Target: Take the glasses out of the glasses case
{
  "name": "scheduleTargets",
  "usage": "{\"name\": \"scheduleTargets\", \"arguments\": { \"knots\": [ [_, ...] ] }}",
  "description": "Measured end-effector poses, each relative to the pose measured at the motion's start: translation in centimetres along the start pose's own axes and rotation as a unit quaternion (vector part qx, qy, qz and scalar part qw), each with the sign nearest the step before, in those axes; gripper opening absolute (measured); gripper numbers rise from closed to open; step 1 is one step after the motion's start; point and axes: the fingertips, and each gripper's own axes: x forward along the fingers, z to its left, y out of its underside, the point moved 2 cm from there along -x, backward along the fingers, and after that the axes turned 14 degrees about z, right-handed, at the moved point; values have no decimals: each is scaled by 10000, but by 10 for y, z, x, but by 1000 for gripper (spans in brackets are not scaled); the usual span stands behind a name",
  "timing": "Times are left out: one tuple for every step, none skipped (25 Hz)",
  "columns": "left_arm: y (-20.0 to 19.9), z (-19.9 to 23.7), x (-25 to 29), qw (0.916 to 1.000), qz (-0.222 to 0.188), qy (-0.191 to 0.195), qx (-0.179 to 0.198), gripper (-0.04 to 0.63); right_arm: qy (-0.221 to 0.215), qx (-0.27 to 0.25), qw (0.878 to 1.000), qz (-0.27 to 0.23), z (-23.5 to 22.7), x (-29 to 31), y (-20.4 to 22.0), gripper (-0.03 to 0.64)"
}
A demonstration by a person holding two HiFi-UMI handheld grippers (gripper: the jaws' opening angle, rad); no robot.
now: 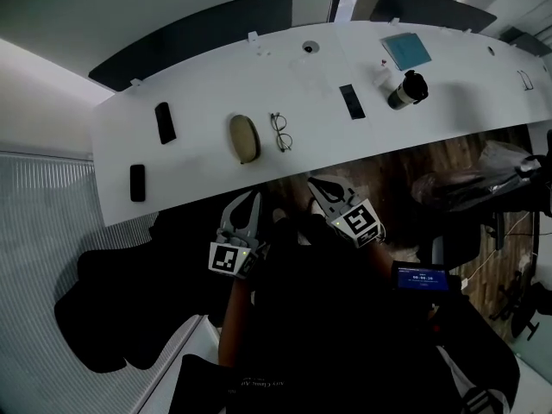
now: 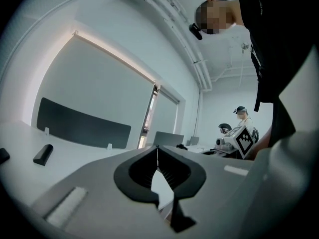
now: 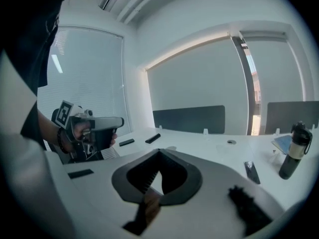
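Note:
The closed olive glasses case [image 1: 244, 138] lies on the white desk [image 1: 198, 84], near the middle of its front half. A pair of thin-framed glasses [image 1: 281, 132] rests open on the desk just right of the case. My left gripper [image 1: 249, 200] is held off the desk, below its near edge, with both jaws together and nothing between them [image 2: 157, 149]. My right gripper [image 1: 316, 185] hangs beside it, also short of the desk edge, shut and empty [image 3: 159, 151]. Neither one touches the case or the glasses. Each gripper view shows the other gripper, not the case.
Two black phones [image 1: 165, 122] [image 1: 137, 182] lie at the desk's left, and another dark slab [image 1: 351, 101] right of the glasses. A dark bottle [image 1: 407, 90] and a blue notebook [image 1: 405, 50] stand far right. Dark dividers [image 1: 194, 37] line the back. A small screen [image 1: 421, 277] glows near my right hand.

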Motion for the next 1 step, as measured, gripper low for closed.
{"name": "scheduleTargets", "arguments": {
  "knots": [
    [-2, -7, 0, 9999, -101, -46, -59, 11, -22, 2, 10000, 11, -1, -4, 3, 6]
  ]
}}
